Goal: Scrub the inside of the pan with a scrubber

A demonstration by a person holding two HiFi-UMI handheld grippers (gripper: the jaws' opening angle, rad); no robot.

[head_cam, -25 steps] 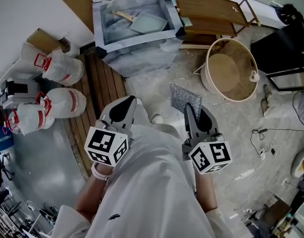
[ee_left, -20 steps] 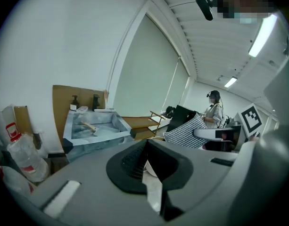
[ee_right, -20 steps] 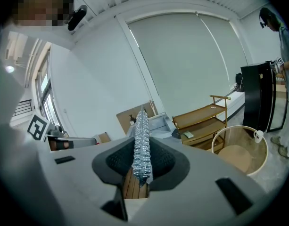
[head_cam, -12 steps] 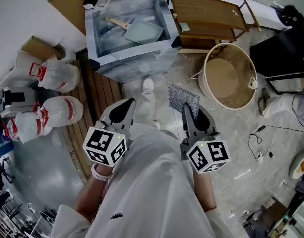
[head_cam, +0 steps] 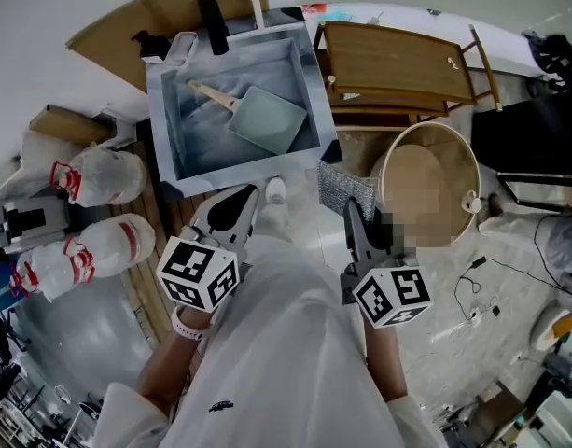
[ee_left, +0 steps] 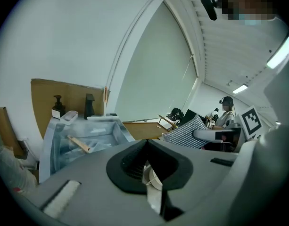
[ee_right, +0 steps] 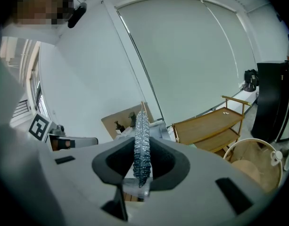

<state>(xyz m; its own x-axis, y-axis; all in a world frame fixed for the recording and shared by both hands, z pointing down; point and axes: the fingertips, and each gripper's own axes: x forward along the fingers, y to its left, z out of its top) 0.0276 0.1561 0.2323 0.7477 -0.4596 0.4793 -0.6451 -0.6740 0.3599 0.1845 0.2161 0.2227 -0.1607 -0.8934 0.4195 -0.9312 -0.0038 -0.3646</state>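
A square grey-green pan (head_cam: 269, 119) with a wooden handle lies inside the metal sink (head_cam: 162, 110) at the top of the head view. The left gripper view shows the pan's handle (ee_left: 80, 144) in that sink. My right gripper (head_cam: 351, 205) is shut on a grey mesh scrubber (head_cam: 346, 185), which stands edge-on between the jaws in the right gripper view (ee_right: 142, 145). My left gripper (head_cam: 244, 194) is held just short of the sink's near rim, shut, with nothing held. Both grippers are outside the sink, close in front of my body.
A wooden cart (head_cam: 397, 59) stands right of the sink, with a round wooden tub (head_cam: 425, 171) on the floor below it. White bags (head_cam: 99, 175) lie at the left. Dispenser bottles (head_cam: 211, 21) stand behind the sink. A black cabinet (head_cam: 533, 138) is far right.
The sink and pan have come closer and lower in the head view as the person stepped toward them. Both grippers keep their pose, and the scrubber stays in the right one.
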